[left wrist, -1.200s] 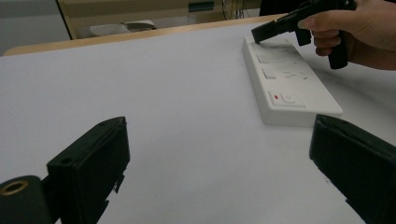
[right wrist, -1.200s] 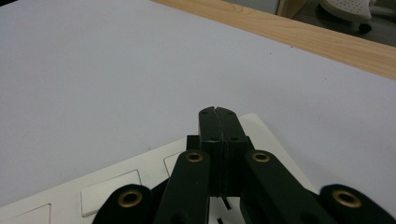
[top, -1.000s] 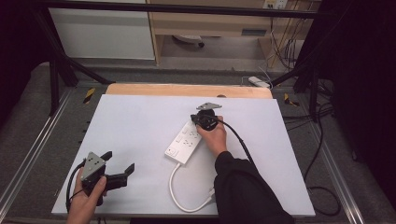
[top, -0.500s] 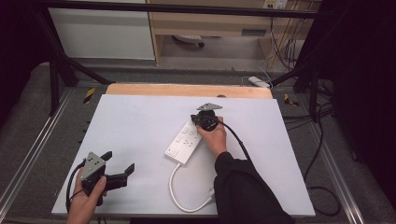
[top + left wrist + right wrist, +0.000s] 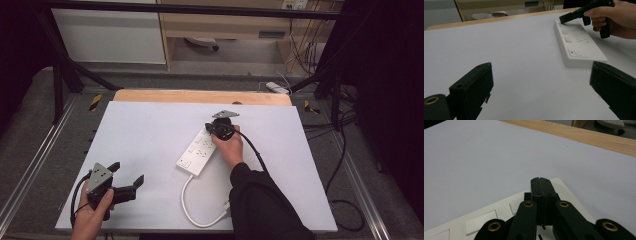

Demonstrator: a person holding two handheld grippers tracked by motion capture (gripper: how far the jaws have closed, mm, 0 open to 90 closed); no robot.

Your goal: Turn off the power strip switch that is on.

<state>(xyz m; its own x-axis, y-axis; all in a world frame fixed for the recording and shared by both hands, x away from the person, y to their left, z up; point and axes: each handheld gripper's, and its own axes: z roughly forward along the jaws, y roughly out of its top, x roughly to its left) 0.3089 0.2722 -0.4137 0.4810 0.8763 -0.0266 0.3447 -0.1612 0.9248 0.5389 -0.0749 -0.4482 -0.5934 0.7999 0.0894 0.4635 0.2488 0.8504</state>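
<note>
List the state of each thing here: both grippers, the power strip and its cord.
Right gripper: jaws shut together, tip down on the far end of the strip.
Left gripper: jaws wide open, empty, near the table's front left.
Power strip: lying flat, sockets empty.
Cord: slack, looping toward the front edge.

White table (image 5: 150, 135) with a wooden far edge (image 5: 200, 96), framed by black struts (image 5: 60, 80). Beyond it: grey floor (image 5: 30, 115), white cabinet (image 5: 110, 37), wooden shelf unit (image 5: 225, 25), loose cables (image 5: 345, 145) at right.
</note>
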